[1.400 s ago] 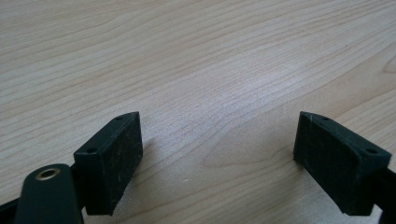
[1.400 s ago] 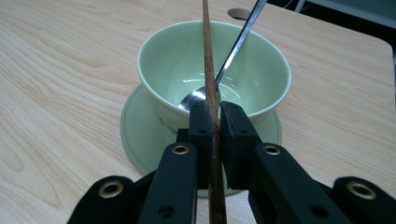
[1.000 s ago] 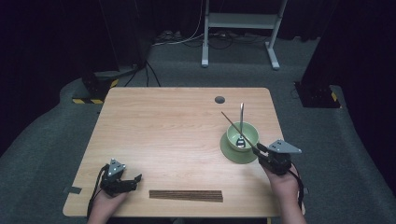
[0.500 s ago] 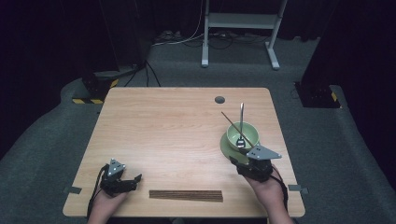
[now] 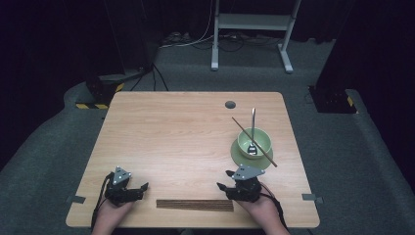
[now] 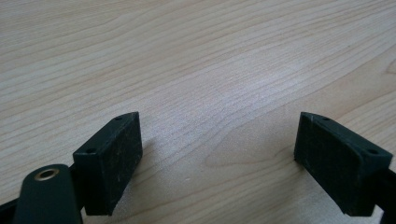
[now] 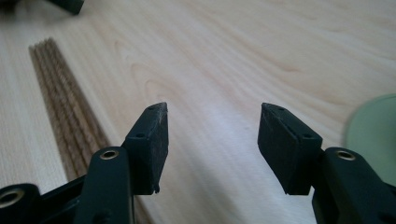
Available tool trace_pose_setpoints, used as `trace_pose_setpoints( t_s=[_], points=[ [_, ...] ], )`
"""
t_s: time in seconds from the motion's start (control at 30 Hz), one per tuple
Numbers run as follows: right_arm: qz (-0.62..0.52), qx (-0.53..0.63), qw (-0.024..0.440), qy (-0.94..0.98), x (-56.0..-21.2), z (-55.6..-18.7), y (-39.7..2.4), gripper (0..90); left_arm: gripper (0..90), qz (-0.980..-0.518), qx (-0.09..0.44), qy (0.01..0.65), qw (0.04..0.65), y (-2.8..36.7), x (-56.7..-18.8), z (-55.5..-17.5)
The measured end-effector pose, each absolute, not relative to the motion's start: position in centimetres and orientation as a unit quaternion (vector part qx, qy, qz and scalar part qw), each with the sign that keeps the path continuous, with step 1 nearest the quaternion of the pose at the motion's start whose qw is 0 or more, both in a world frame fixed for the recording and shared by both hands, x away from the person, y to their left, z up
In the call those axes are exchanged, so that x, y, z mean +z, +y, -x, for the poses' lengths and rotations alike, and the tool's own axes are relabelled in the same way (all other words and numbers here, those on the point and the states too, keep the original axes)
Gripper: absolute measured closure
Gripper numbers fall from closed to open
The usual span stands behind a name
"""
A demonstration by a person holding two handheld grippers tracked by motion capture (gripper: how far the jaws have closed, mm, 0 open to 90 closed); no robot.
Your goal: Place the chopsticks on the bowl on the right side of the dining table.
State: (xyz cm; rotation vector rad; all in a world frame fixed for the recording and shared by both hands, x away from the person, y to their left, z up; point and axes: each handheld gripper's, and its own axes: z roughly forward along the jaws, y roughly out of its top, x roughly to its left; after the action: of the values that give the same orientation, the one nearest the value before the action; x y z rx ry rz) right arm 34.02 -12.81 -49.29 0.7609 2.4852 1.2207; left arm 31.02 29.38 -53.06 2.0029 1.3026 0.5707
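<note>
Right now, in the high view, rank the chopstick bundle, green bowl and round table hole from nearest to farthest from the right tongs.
1. Chopstick bundle, just left of the right tongs, at the near edge.
2. Green bowl, beyond them to the right.
3. Round table hole, near the far edge.

plate (image 7: 376, 137): cut off by the right gripper view's right edge
strip (image 7: 65, 109): near end hidden behind a jaw
spoon (image 5: 252, 133): bowl end too small to make out
forearms: cut off at bottom edge, high view

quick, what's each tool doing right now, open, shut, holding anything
Left tool: open, nothing between the jaws, only bare table ahead.
Right tool: open, its jaws have just been opening, nothing between them; it sits beside the brown mat.
</note>
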Motion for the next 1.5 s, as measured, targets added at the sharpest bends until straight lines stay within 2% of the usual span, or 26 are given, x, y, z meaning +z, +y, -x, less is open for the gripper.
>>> trace_pose_setpoints(
  t_s=[0.1,0.37,0.93,1.13,1.5],
  points=[
    [-0.253,0.418,0.106,0.866,-50.4,-33.7,-11.6,45.0,15.5,-0.768,0.22,0.499,0.336,29.4,-53.1,-31.0],
    [-0.223,0.399,0.078,0.886,-51.4,-32.8,-9.1,48.5,15.6,-0.768,0.218,0.5,0.336,29.4,-53.1,-31.0],
    [-0.209,0.386,0.058,0.897,-51.7,-32.4,-8.5,63.3,15.8,-0.769,0.221,0.497,0.336,29.4,-53.0,-31.0],
    [-0.211,0.387,0.046,0.896,-51.9,-32.4,-8.7,64.7,15.8,-0.769,0.219,0.499,0.336,29.4,-53.1,-31.0],
    [-0.22,0.378,0.065,0.897,-52.0,-33.2,-9.6,71.7,16.1,-0.769,0.219,0.497,0.337,29.4,-53.1,-31.0]
  ],
)
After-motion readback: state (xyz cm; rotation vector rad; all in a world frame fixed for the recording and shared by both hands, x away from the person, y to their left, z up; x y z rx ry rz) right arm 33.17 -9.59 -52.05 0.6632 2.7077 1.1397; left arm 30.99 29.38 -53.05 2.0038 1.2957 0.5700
